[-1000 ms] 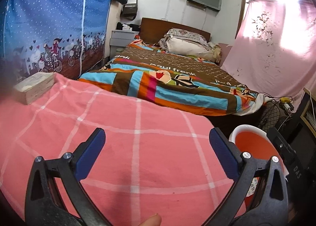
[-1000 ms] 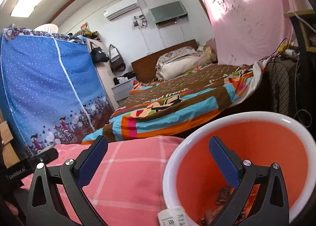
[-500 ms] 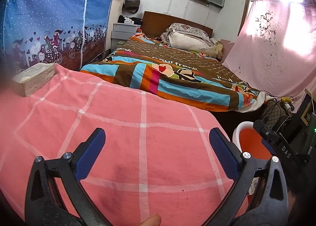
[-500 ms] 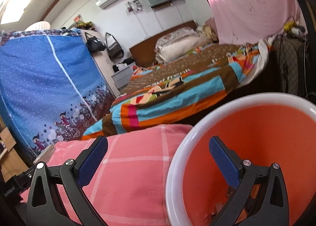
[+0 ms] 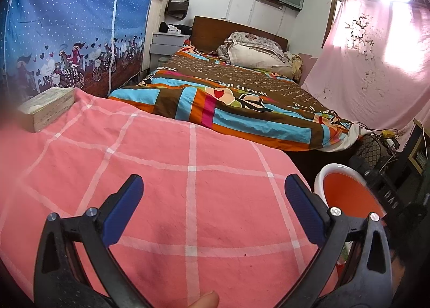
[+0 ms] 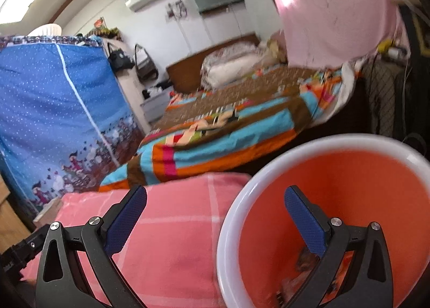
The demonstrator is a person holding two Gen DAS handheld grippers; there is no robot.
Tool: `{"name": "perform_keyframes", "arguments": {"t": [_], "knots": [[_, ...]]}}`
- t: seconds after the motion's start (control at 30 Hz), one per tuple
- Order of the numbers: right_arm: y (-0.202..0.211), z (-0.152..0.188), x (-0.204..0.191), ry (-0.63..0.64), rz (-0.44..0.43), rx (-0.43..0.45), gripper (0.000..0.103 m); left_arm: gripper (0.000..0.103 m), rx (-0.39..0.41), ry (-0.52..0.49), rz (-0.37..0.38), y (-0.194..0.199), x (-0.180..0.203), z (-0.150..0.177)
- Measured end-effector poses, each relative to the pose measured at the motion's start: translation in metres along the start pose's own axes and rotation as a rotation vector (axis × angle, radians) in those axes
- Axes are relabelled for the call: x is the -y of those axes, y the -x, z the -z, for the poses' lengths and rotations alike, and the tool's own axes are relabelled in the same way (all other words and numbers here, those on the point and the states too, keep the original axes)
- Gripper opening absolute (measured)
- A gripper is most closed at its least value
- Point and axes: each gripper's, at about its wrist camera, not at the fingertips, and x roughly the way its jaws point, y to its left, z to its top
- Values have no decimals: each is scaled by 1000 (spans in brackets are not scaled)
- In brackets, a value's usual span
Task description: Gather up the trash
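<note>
An orange trash bin (image 6: 349,187) with a white rim fills the lower right of the right wrist view, with scraps of trash (image 6: 303,259) at its bottom. My right gripper (image 6: 215,208) hangs open at the bin's near rim, its right finger over the bin's mouth and its left finger over the pink checked cloth (image 6: 172,227). Nothing is between its fingers. In the left wrist view my left gripper (image 5: 213,200) is open and empty over the pink cloth (image 5: 188,187). The bin (image 5: 346,192) stands low at the right of that cloth.
A beige tissue box (image 5: 47,107) rests on the cloth's far left. Beyond lies a bed with a striped quilt (image 5: 228,103). A blue fabric wardrobe (image 5: 67,25) stands left, a pink curtain (image 5: 376,66) right. Dark equipment and cables (image 5: 389,173) crowd the right side by the bin.
The left wrist view has tipped and drawn back a little, showing more cloth and the bin. The right gripper has shifted over the bin, which now sits slightly lower in its blurred view. Both stay open.
</note>
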Motion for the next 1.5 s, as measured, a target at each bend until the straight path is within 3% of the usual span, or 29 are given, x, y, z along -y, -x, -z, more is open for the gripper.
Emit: {"name": "perform_keyframes", "arguments": {"t": [0.07,0.2,0.5,1.07,1.5], "knots": [[14,-6,2,10,41,82,103,103,1,-7,2,1,1,1],[28,-12,10,-6,98,158,103,103,-6,-13,9,2,2,2],[21,-15,30,-105,93,107,103,103,-1,-19,18,7,2,4],[92,-2,-25,190,94,206,103,103,138,-67,24,58,-5,6],[154,22,-48,265,106,252,103,103,225,-95,13,119,-32,31]]}}
